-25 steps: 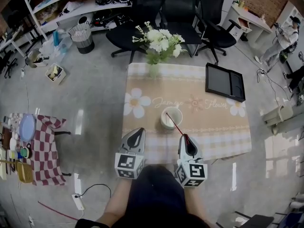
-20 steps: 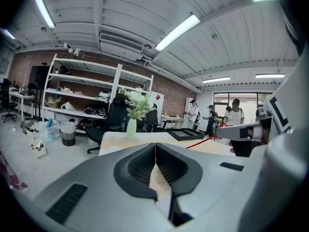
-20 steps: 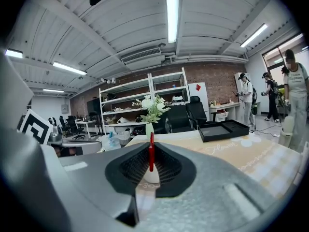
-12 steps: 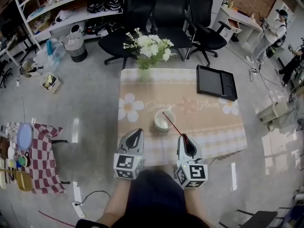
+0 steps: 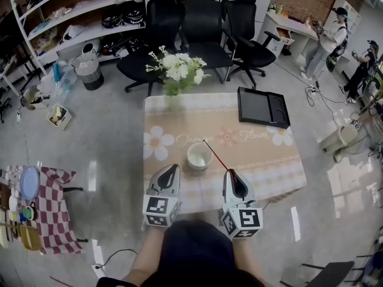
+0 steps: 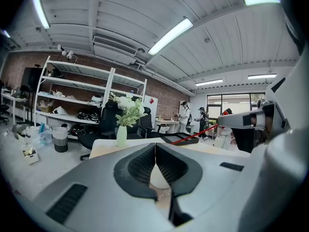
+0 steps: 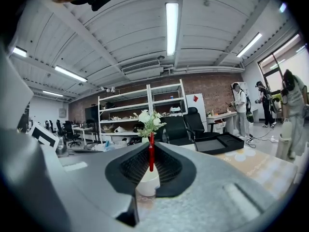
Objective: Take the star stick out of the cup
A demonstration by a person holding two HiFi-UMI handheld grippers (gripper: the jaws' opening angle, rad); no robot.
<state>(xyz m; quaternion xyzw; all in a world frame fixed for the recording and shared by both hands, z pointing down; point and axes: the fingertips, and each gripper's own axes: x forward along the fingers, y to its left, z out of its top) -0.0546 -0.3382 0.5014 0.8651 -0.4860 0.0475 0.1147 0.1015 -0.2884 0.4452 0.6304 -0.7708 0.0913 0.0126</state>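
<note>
A white cup stands on the flower-print table, a little in front of both grippers. My right gripper is shut on the near end of the thin red star stick. The stick slants up and left past the cup's right rim, and its far tip lies beyond the far rim. No star shows. In the right gripper view the stick sits end-on between the closed jaws, with the cup behind it. My left gripper is shut and empty, left of the cup. In the left gripper view the stick hangs above the table.
A vase of white flowers stands at the table's far left edge and a black tray at the far right. Office chairs and shelves lie beyond. A checkered side table is at the left. People stand far right.
The head view has shifted, so the table sits lower and more to the left. The stick's far tip has gone from over the cup's mouth to beyond its far rim. Both grippers stay shut.
</note>
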